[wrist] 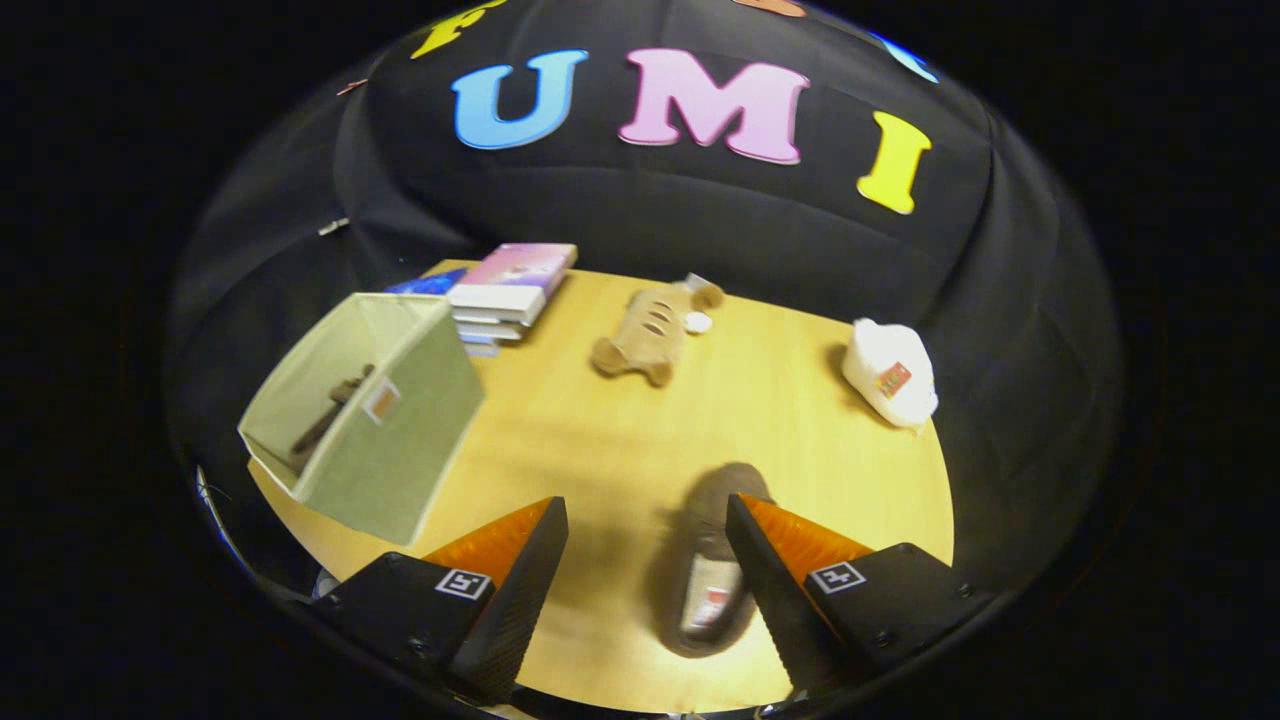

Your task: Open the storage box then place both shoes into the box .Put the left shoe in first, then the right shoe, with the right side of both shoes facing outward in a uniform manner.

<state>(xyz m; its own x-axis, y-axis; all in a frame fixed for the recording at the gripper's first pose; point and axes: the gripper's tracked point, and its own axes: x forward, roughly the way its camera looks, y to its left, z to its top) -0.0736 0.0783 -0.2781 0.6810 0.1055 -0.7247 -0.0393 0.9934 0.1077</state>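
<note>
We hold the tongs [648, 515] spread wide, gripping nothing; each finger carries a small square marker tag. Between the fingers, close against the right one, a dark brown shoe [712, 560] lies on the wooden table [600, 430]; its insole label is too blurred to read. Ahead and left of the left finger stands the open green fabric storage box [370, 420], tilted, with a dark item inside and an unreadable tag. Beyond: a tan plush toy [645, 335], stacked books [510, 290], and, far right, a white cap [890, 372].
</note>
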